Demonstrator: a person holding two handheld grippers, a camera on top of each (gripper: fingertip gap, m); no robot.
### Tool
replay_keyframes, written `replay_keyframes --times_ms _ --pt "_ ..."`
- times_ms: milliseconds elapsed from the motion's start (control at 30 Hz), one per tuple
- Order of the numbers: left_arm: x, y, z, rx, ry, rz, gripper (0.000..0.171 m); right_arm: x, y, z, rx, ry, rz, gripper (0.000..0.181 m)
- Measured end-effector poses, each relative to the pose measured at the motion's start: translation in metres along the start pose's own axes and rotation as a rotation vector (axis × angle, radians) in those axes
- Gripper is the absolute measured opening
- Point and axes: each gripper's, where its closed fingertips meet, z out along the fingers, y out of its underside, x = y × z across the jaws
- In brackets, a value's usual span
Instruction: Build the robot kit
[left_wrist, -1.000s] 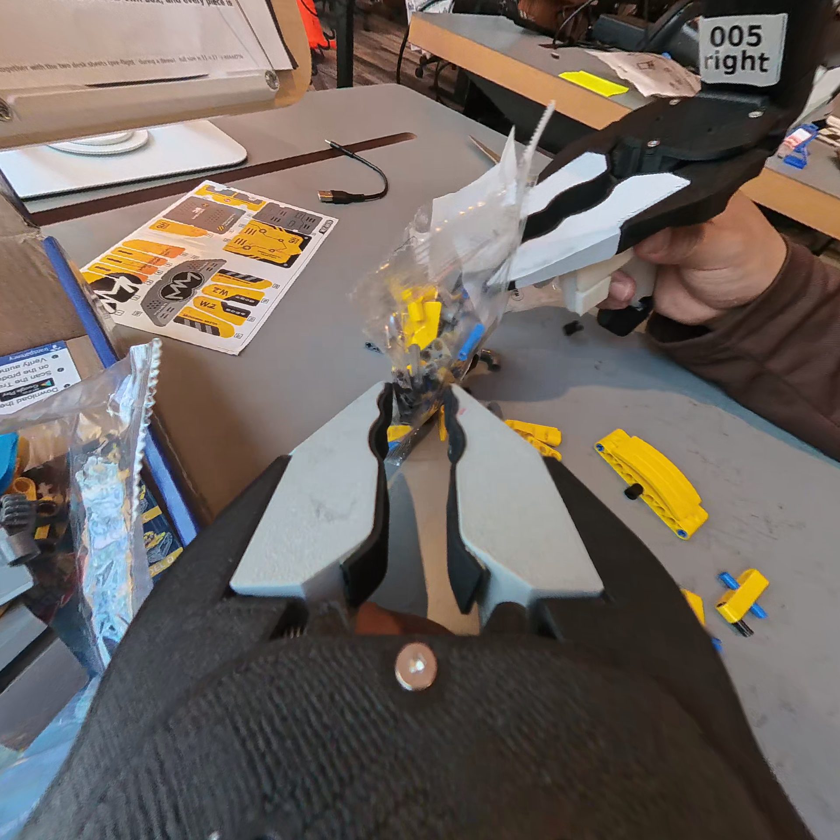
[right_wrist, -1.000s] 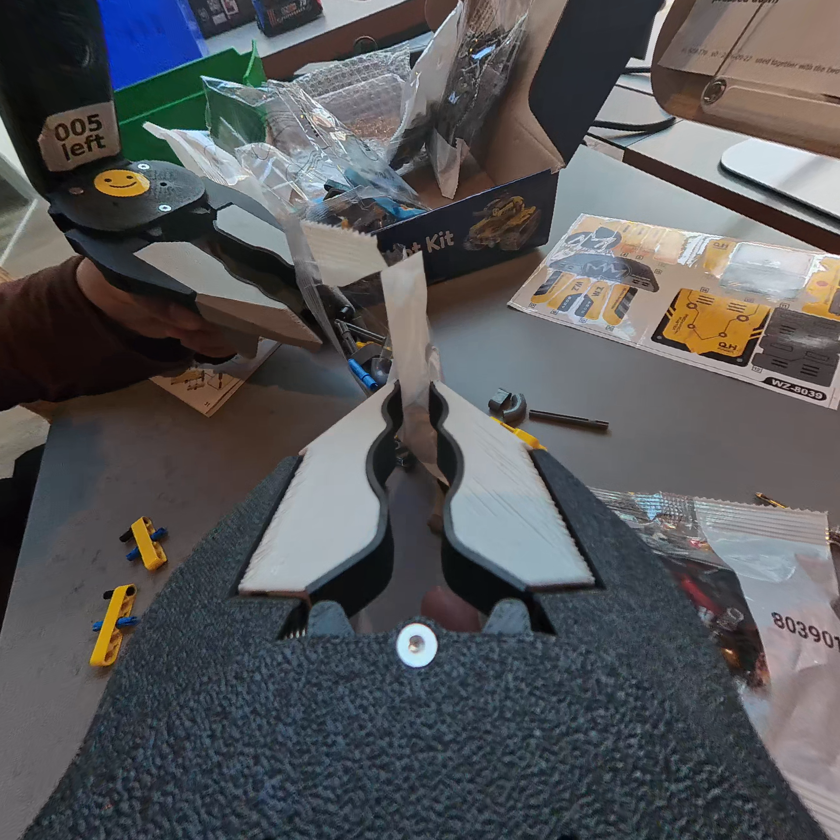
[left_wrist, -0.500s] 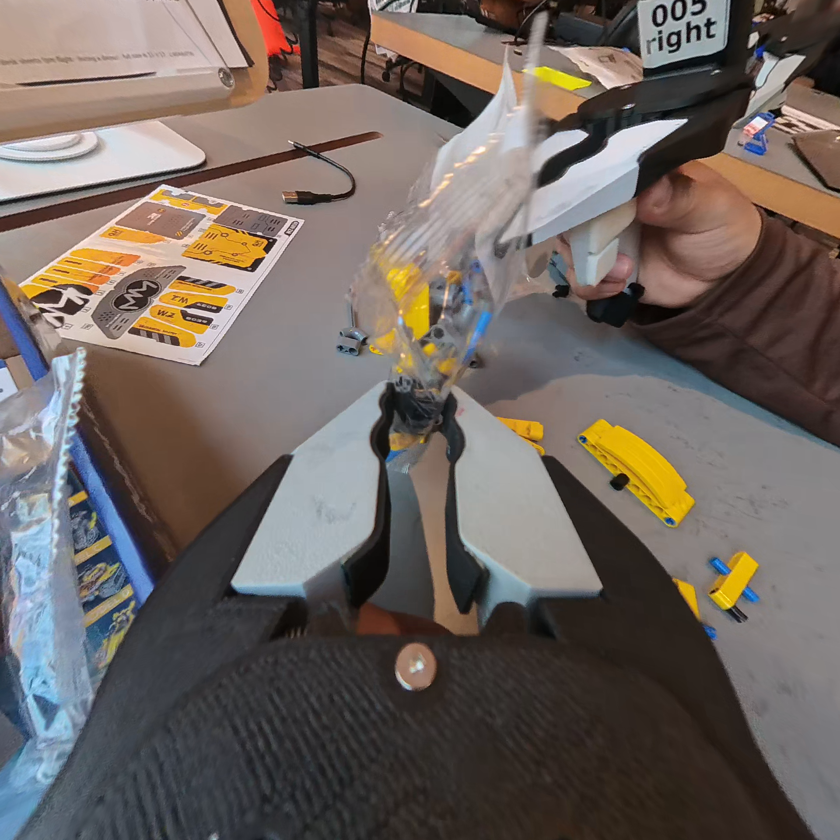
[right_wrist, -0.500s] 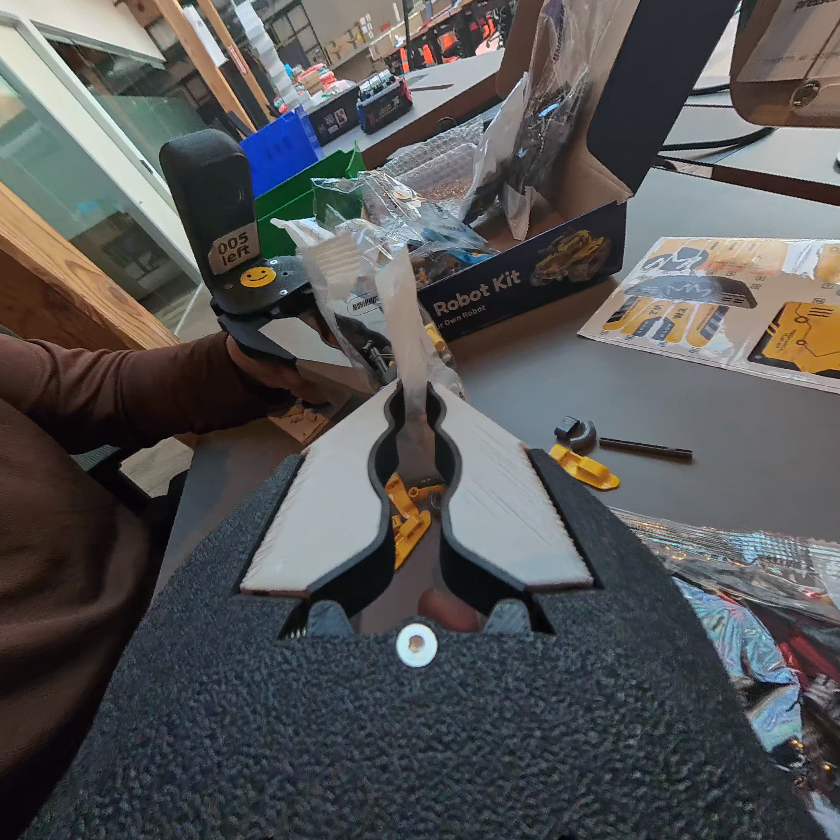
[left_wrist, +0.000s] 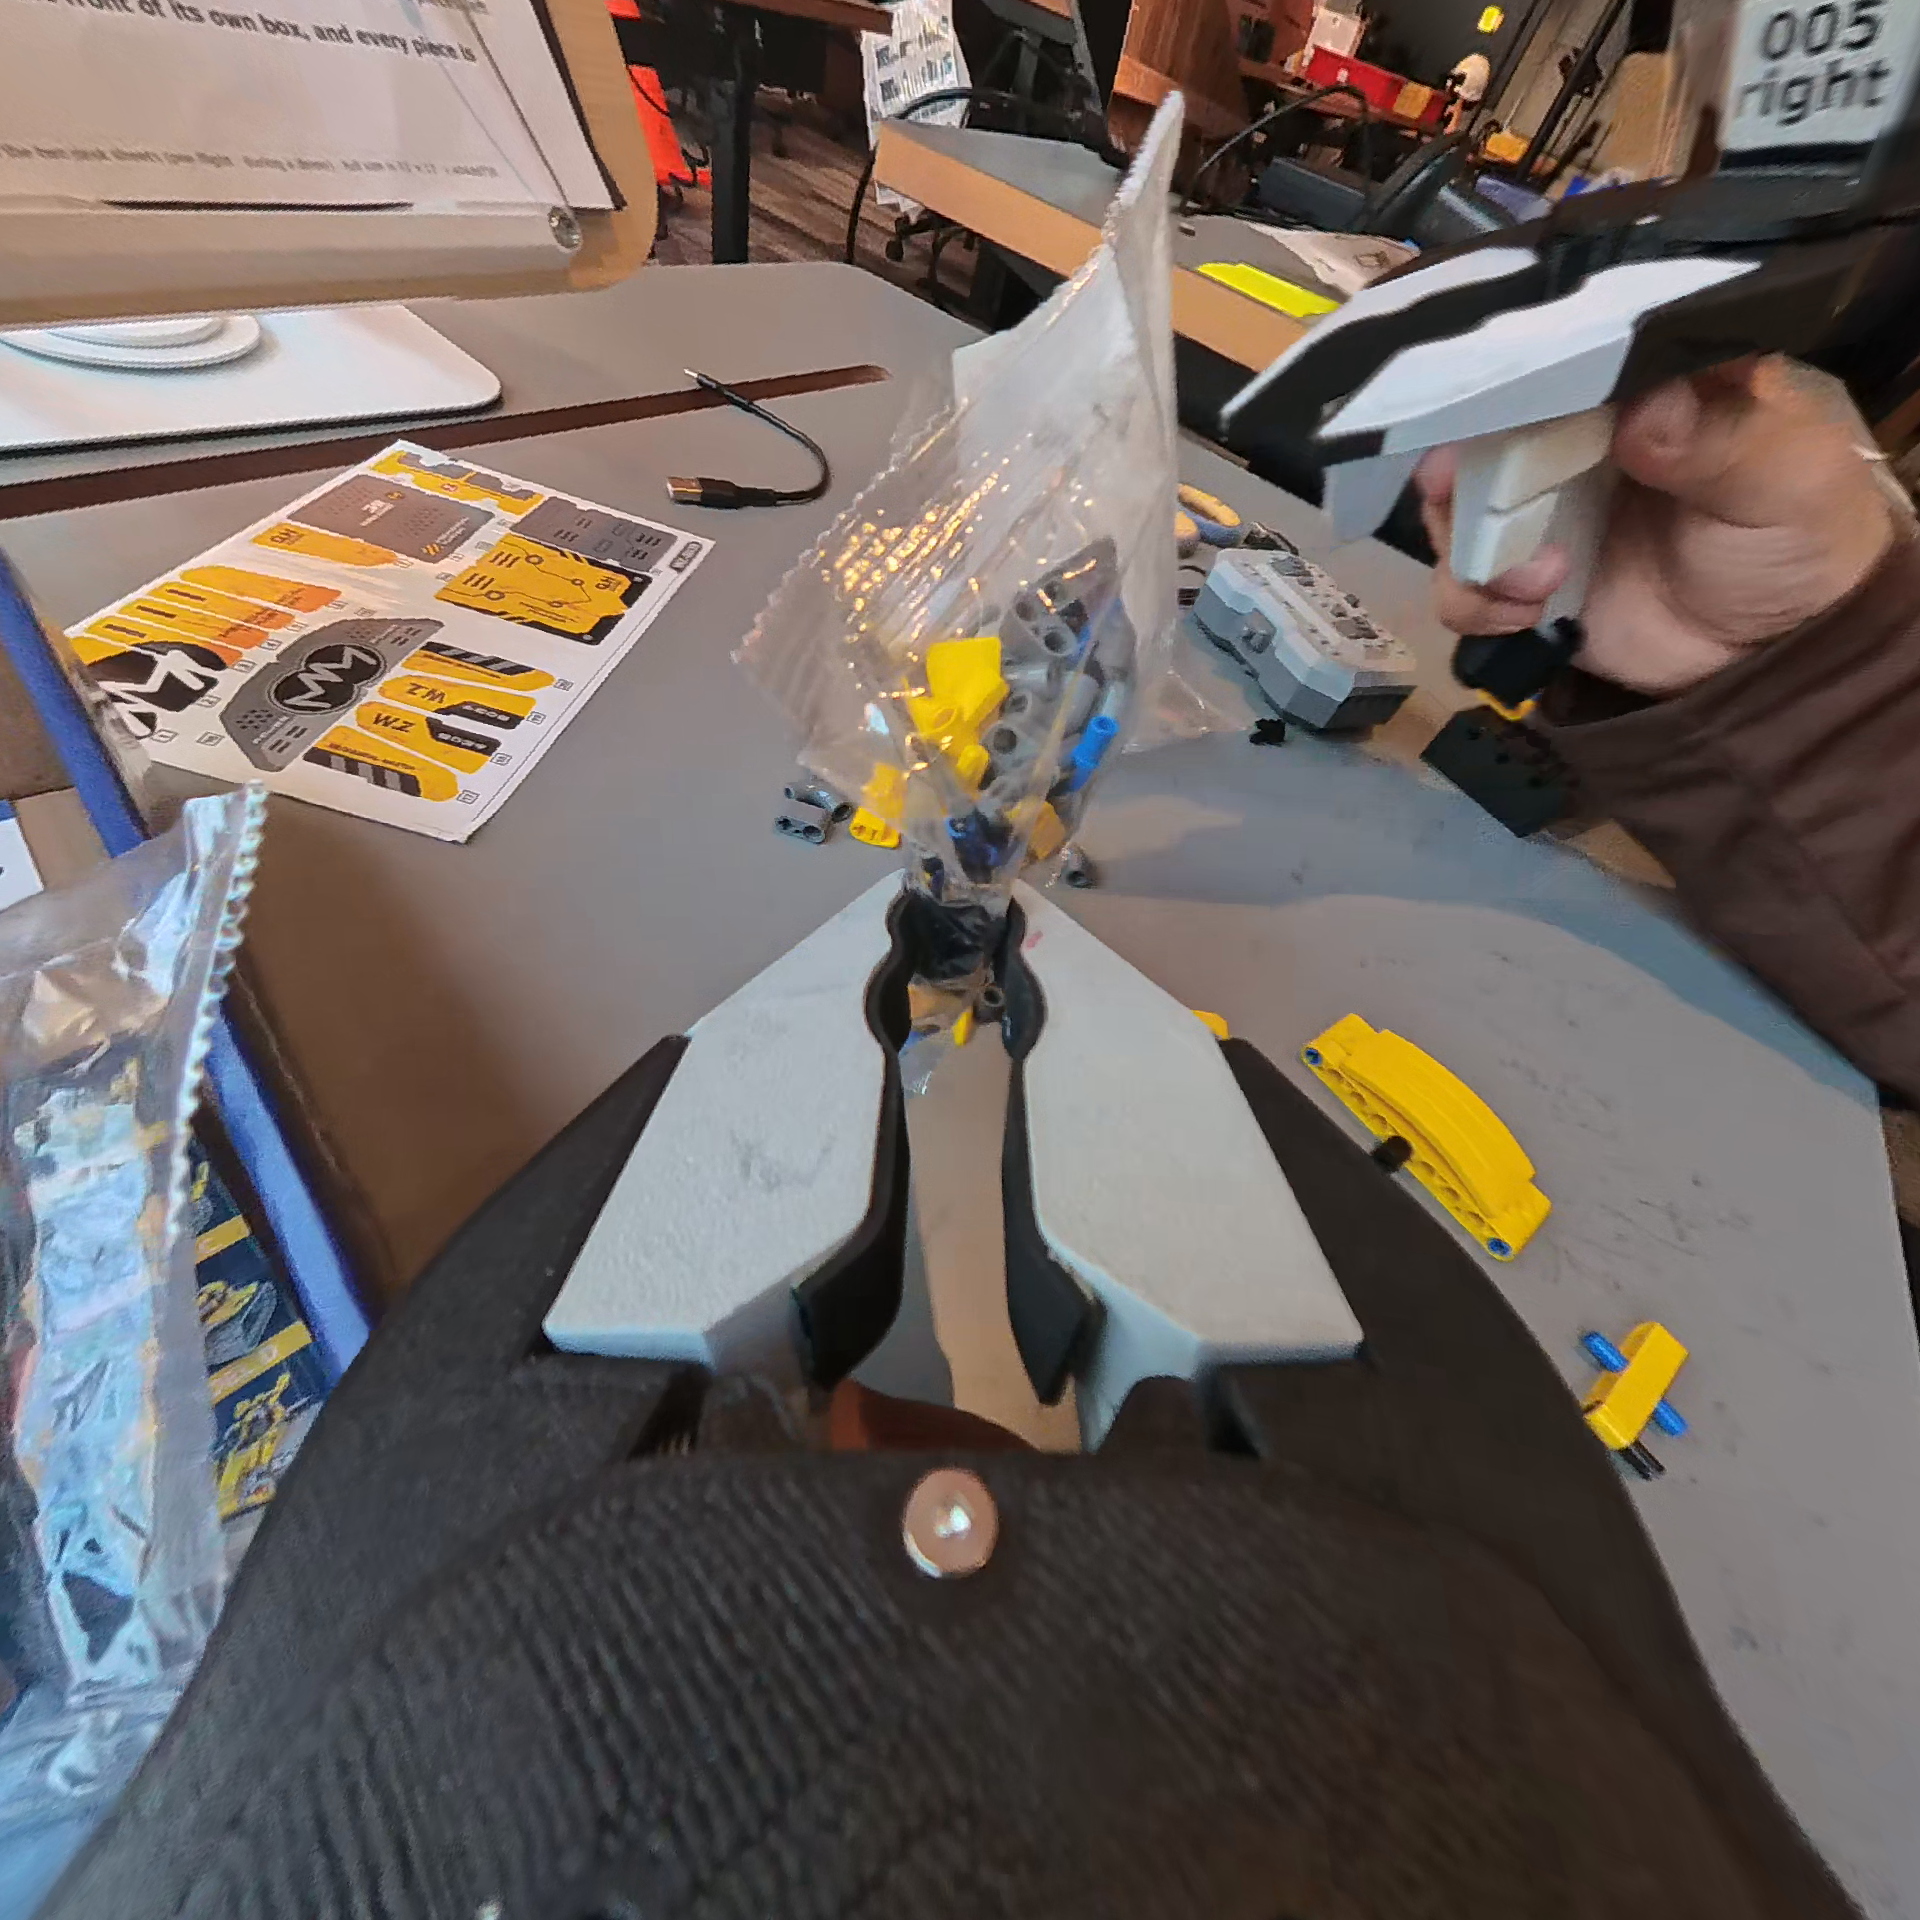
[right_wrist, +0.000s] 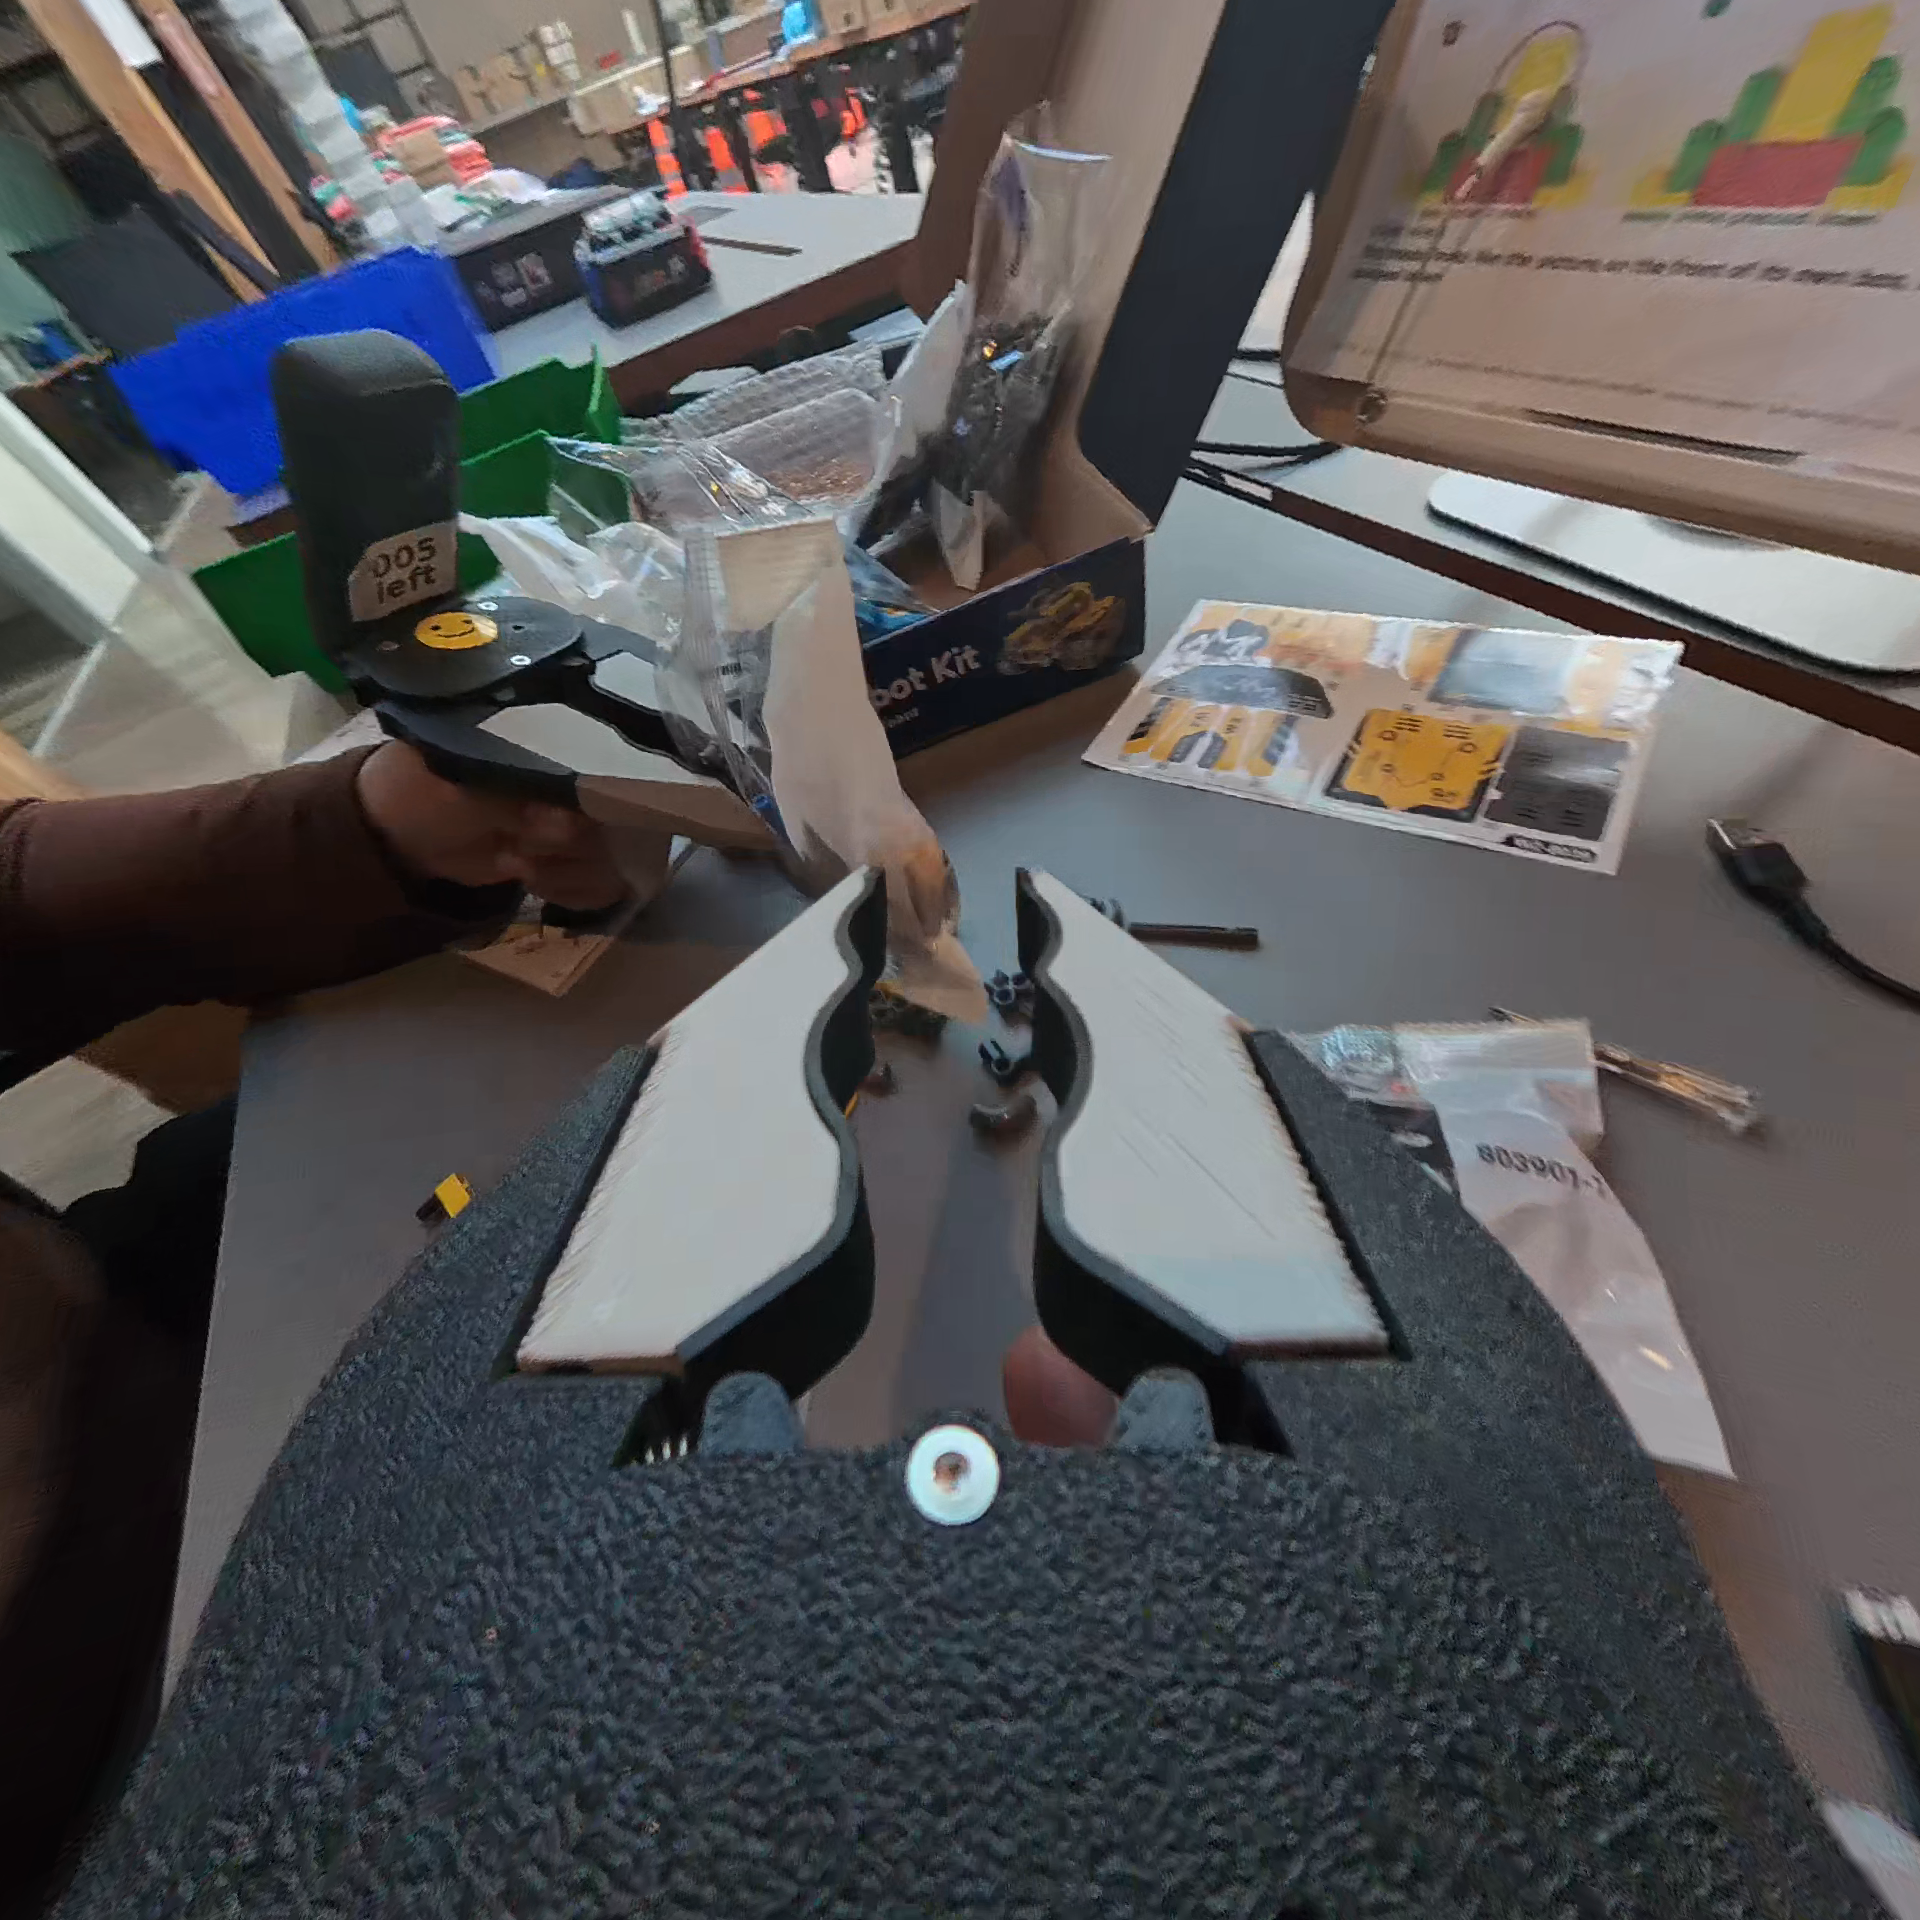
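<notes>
A clear plastic bag (left_wrist: 1018, 582) of small yellow, grey and blue building parts stands upright above the grey table (left_wrist: 623, 935). My left gripper (left_wrist: 954, 914) is shut on the bag's lower end. The bag's torn top flap points up, free. My right gripper (right_wrist: 951, 883) is open and empty; the bag's flap (right_wrist: 821, 727) hangs just past its left fingertip. In the left wrist view the right gripper (left_wrist: 1278, 416) sits to the right of the bag, apart from it. In the right wrist view the left gripper (right_wrist: 727, 769) is partly hidden behind the bag.
A sticker sheet (left_wrist: 384, 634) lies at the back left. A yellow curved part (left_wrist: 1423, 1132), a small yellow piece with blue pins (left_wrist: 1636, 1382), a grey module (left_wrist: 1299, 623) and a USB cable (left_wrist: 748, 468) lie on the table. An open kit box (right_wrist: 997, 644) and other bags (right_wrist: 1507, 1143) lie nearby. My right fingertips sit around 12 cm from my left ones.
My right gripper has opened, let go of the bag's top and drawn away from it. My left gripper still holds the bag's lower end.
</notes>
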Motion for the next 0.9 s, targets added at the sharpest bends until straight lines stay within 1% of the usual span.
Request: replay_keyframes --times_ms 33,133,267,333,433,533,600,767,900 --pt "-0.002 0.000 0.000 -0.002 -0.005 -0.008 0.010 0.005 0.005 -0.008 -0.042 0.047 0.010 0.024" --pt "-0.003 0.000 0.000 -0.002 -0.013 -0.024 0.010 0.028 0.032 -0.036 -0.208 0.266 0.004 0.024" --pt "-0.002 -0.002 -0.001 0.001 -0.030 0.013 0.010 0.038 0.089 -0.066 -0.496 0.414 -0.053 0.023" --pt "0.000 -0.003 -0.002 0.001 -0.033 0.027 0.010 0.046 0.105 -0.078 -0.632 0.482 -0.110 0.021" --pt "-0.001 -0.004 -0.002 0.003 -0.040 0.032 0.010 0.050 0.113 -0.086 -0.800 0.517 -0.222 0.023" --pt "-0.003 -0.003 -0.003 0.000 -0.040 0.022 0.010 0.054 0.121 -0.088 -0.977 0.520 -0.348 0.024" --pt "-0.004 -0.003 -0.003 -0.002 -0.039 0.014 0.010 0.059 0.126 -0.088 -1.062 0.523 -0.384 0.024" --pt "-0.003 -0.003 -0.003 -0.001 -0.035 0.015 0.010 0.065 0.142 -0.087 -1.188 0.477 -0.303 0.026" --pt "-0.001 -0.004 -0.003 -0.002 -0.029 0.015 0.010 0.066 0.143 -0.082 -1.179 0.446 -0.264 0.020"
